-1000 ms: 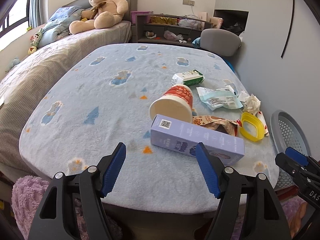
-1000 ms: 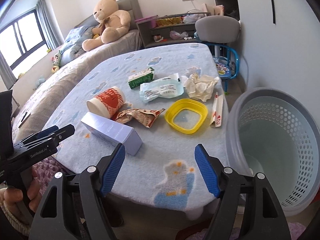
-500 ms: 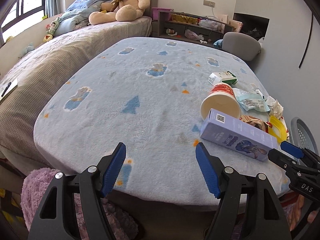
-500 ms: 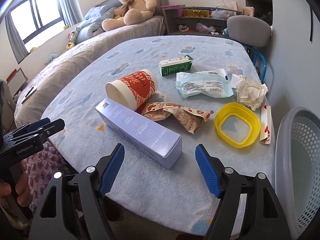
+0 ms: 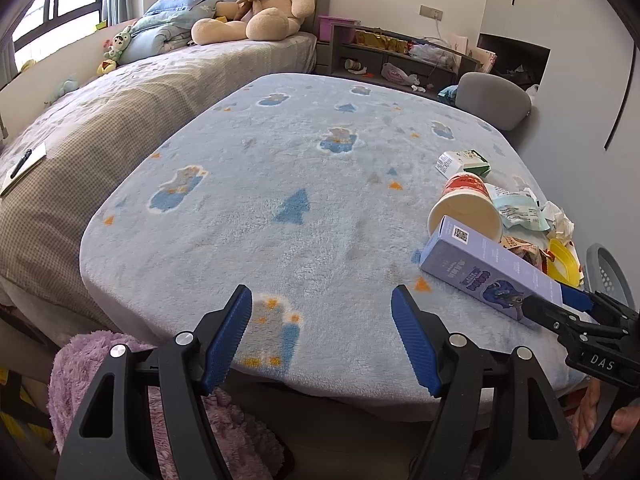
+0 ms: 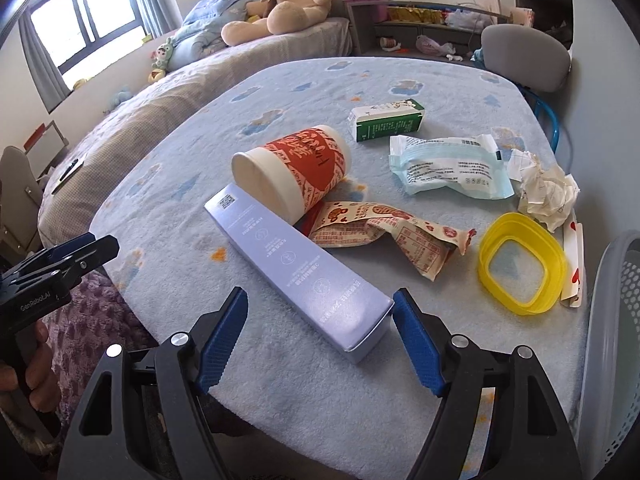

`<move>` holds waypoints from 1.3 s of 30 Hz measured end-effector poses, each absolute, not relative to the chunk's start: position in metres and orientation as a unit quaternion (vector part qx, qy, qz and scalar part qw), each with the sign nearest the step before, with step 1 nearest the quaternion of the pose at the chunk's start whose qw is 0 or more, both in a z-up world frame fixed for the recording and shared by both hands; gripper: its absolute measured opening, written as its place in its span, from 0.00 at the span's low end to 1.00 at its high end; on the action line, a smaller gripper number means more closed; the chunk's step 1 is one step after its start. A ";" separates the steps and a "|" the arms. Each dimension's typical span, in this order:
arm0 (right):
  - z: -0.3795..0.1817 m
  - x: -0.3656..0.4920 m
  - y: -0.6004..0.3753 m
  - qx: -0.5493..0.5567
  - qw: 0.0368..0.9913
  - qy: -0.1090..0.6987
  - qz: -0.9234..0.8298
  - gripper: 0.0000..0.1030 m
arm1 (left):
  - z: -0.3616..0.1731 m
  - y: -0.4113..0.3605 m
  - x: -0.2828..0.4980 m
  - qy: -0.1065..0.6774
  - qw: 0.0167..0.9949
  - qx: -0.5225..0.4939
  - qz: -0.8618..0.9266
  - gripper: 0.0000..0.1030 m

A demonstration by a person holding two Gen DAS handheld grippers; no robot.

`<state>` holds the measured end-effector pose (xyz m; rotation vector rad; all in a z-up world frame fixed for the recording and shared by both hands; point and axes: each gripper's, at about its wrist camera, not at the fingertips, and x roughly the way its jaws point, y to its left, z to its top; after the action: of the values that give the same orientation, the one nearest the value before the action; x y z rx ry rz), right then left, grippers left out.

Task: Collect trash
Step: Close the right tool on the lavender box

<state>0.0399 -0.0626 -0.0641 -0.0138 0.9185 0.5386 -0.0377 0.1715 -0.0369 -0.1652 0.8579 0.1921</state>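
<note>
Where cup (image 6: 296, 168) touches box (image 6: 296, 264), wrapper (image 6: 384, 232) just beside.

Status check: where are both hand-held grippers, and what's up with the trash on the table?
Both hand-held grippers open, empty. Right one lined up on the near end of the long lilac cardboard box, not gripping. Red paper cup lies against the box's far end.

Box (image 6: 296, 268) at counter (image 6: 240, 380) centre, long axis 10-to-4 o'clock. Cup (image 6: 294, 168) on side at box's 12, touching. Carton (image 6: 386, 120) at cup's 1. Wrapper (image 6: 384, 236) at box's 2. Pouch (image 6: 448, 166) behind wrapper. Ring (image 6: 520, 264), crumpled paper (image 6: 548, 192) at 3. Basket (image 6: 616, 340) beyond counter edge, 4. Bed (image 6: 132, 120) at 10.
</note>
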 end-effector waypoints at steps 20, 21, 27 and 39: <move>-0.063 0.018 -0.020 0.002 0.843 0.448 0.297 0.71 | -0.038 0.180 -0.038 0.415 0.900 -0.085 0.106 0.67; -0.063 0.021 -0.019 0.001 0.844 0.449 0.293 0.71 | -0.038 0.181 -0.038 0.415 0.900 -0.085 0.107 0.67; -0.070 0.042 0.000 -0.028 0.840 0.462 0.284 0.60 | -0.039 0.184 -0.038 0.416 0.898 -0.085 0.111 0.67; -0.076 0.048 0.035 -0.089 0.840 0.460 0.272 0.34 | -0.042 0.188 -0.040 0.421 0.896 -0.085 0.114 0.67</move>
<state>0.0485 0.0347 -0.0765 -0.1891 0.9723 0.5758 -0.0396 0.1883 -0.0419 -0.1766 0.8719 0.2355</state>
